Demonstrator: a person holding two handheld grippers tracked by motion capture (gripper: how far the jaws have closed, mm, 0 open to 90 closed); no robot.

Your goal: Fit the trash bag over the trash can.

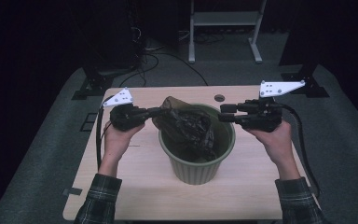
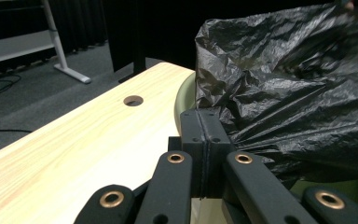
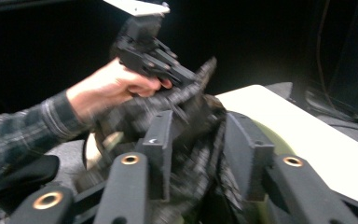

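Two forearms in plaid sleeves reach in over a pale wooden tabletop [image 1: 135, 158], each hand holding a gripper level and pointed inward at a green bucket [image 1: 196, 164] standing mid-table. The left gripper [image 1: 154, 112] sits at the bucket's left rim, its jaws pressed together on a pinch of the crumpled black plastic bag [image 1: 186, 126], which bulges up out of the bucket and leans toward that side; the left gripper view shows the closed pads [image 2: 206, 135] biting the film at the rim. The right gripper [image 1: 223, 113] hovers at the bucket's right rim, hand cupped beneath it. Its jaws stand partly apart, with blurred bag folds lying between them in the right gripper view and neither pad visibly pressing.
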